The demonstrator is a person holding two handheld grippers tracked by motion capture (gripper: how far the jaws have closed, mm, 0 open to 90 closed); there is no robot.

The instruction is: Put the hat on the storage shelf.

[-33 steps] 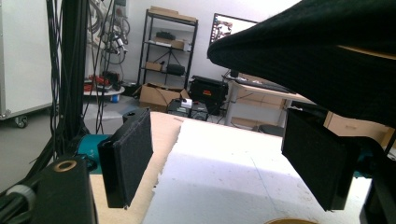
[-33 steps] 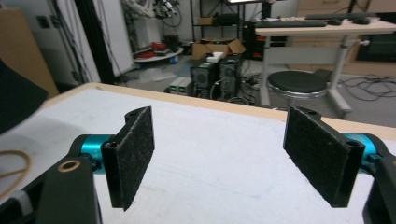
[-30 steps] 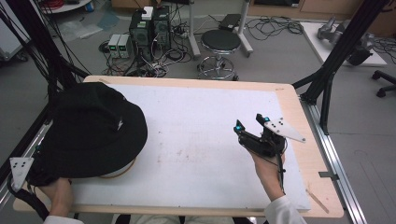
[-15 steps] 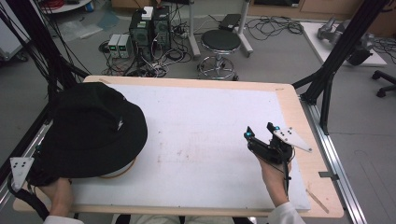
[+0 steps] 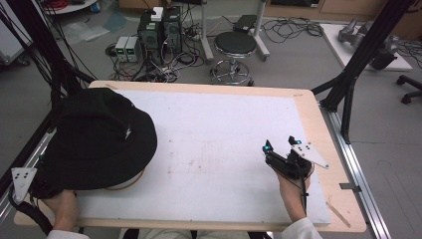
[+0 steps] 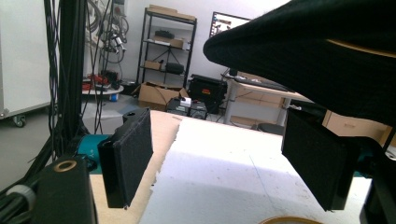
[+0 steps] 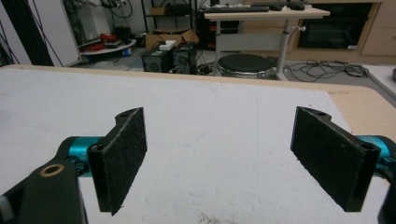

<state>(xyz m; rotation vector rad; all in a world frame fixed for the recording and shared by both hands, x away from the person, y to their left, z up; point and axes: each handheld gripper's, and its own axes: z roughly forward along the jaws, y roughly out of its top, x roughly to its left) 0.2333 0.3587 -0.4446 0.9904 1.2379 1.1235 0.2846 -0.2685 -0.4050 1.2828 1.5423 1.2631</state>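
My left gripper (image 6: 219, 163) sat spread and empty under the black hat's (image 5: 97, 137) brim, far nearer than my spread right gripper (image 5: 279, 148).

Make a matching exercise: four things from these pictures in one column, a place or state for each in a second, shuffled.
Things:
1. black hat
2. right gripper
3. left gripper
4. round stool

Places or states:
a. on the floor beyond the table
b. open, under the hat's brim
c. over the table's left side
d. open, empty, over the table's right side

Pairs: 1-c, 2-d, 3-b, 4-a
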